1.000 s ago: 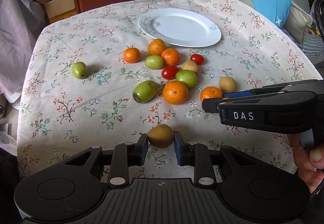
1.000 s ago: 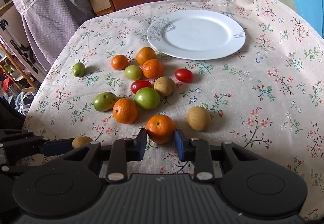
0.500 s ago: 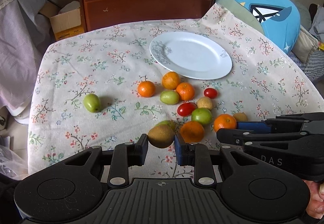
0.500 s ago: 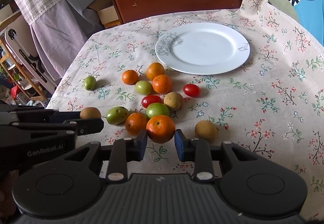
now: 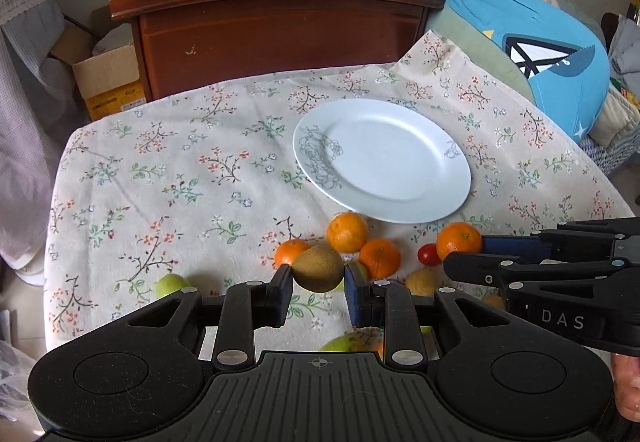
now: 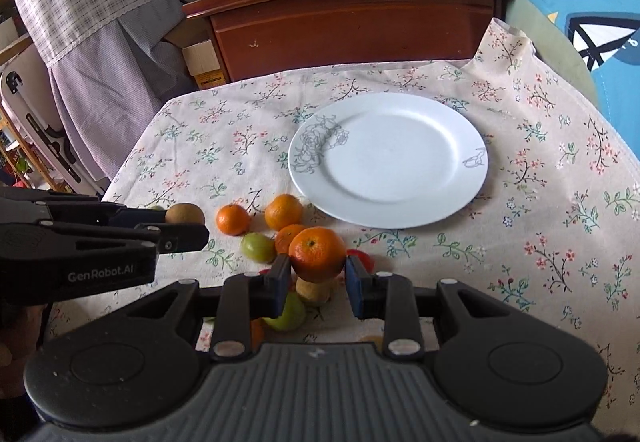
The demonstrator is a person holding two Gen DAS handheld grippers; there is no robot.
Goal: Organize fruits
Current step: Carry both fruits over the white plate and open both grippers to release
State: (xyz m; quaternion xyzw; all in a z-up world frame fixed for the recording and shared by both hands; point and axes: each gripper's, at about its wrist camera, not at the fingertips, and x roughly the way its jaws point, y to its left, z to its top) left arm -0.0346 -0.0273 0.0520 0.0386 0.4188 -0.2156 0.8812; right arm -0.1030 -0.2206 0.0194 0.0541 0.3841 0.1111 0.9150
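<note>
My left gripper (image 5: 318, 284) is shut on a brown kiwi (image 5: 318, 268) and holds it above the table. My right gripper (image 6: 318, 274) is shut on an orange mandarin (image 6: 317, 253), also lifted; that mandarin shows in the left wrist view (image 5: 459, 241) too. The held kiwi shows in the right wrist view (image 6: 185, 213) at the left. A white plate (image 5: 400, 130) (image 6: 404, 122) with grey drawings lies empty on the floral tablecloth, ahead of both grippers. Several loose fruits lie below the grippers: mandarins (image 6: 283, 211), green fruits (image 6: 258, 246), a cherry tomato (image 5: 429, 254).
A brown wooden cabinet (image 5: 280, 34) with boxes on top stands behind the table. A cardboard box (image 5: 108, 80) sits at its left. A blue cushion (image 5: 540, 54) lies at the right. Cloth hangs at the left (image 6: 92, 2).
Both grippers have risen and moved forward toward the plate, carrying the kiwi and the mandarin. The loose fruits now lie under and just ahead of the fingers.
</note>
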